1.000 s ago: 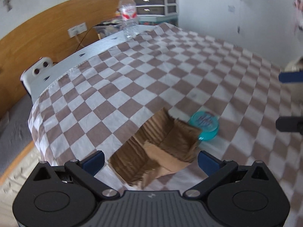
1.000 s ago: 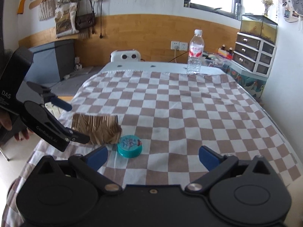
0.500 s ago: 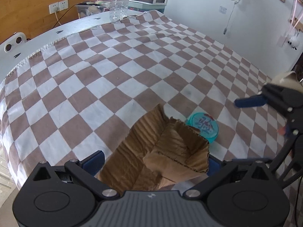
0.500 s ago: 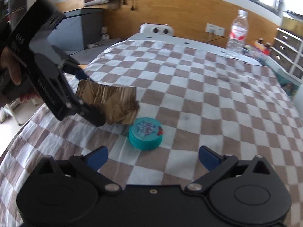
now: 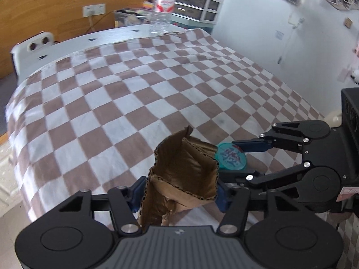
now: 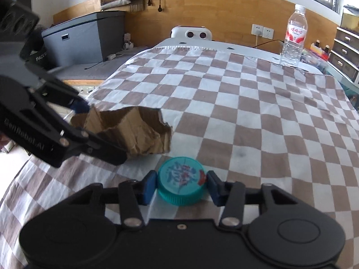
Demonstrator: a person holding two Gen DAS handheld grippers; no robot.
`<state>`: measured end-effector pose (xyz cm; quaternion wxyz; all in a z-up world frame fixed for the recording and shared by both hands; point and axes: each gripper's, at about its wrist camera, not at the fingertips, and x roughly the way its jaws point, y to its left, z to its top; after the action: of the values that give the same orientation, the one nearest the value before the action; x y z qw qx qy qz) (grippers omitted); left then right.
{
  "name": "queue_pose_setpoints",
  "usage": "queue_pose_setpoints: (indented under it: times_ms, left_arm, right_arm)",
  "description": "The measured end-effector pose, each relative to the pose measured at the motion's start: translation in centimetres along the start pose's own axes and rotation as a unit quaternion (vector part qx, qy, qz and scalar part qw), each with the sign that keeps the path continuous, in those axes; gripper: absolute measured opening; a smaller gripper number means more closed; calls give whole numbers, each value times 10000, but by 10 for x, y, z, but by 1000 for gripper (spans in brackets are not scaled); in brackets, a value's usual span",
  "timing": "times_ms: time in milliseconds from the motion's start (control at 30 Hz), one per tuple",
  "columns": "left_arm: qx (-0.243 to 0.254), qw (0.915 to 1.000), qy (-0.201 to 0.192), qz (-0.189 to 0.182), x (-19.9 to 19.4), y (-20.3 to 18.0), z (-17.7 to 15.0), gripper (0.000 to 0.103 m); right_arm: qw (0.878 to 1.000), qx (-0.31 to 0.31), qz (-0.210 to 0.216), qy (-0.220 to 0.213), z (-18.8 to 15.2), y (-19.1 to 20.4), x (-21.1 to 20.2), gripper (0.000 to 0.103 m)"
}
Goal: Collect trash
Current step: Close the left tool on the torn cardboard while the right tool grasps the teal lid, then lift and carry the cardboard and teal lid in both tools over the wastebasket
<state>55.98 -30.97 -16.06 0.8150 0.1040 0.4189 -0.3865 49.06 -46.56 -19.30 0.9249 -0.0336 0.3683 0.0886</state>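
Note:
A torn piece of brown cardboard is crumpled upright between the blue pads of my left gripper, whose jaws are closing and press on it from both sides. In the right wrist view the same cardboard sticks out of the left gripper just above the checked cloth. A round teal lid lies flat on the cloth right beside it. My right gripper has a pad against each side of the lid while its jaws are closing. From the left wrist the lid shows between the right gripper's fingers.
A brown-and-white checked cloth covers the table. A plastic water bottle stands at the far edge. Behind are a white chair back, a grey storage box at the left and drawer units at the right.
Both grippers have narrowed from wide open. The cardboard, flat before, is now folded up between the left pads. The right gripper came down and forward onto the lid.

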Motion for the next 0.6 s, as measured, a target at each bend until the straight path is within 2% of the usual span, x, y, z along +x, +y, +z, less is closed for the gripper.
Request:
queue_pose_setpoints:
  times_ms: [133, 267, 600]
  left_arm:
    - [-348, 9991, -59, 222, -13, -3, -11, 56]
    - [-737, 9963, -121, 430, -29, -9, -25, 56]
    - [-1319, 9874, -270, 831, -79, -45, -64, 56]
  right_arm:
    - [9998, 135, 48, 110, -3, 5, -7, 49]
    - [9983, 541, 118, 202, -8, 8, -23, 49]
    - [9933, 1155, -44, 86, -24, 18, -84, 49]
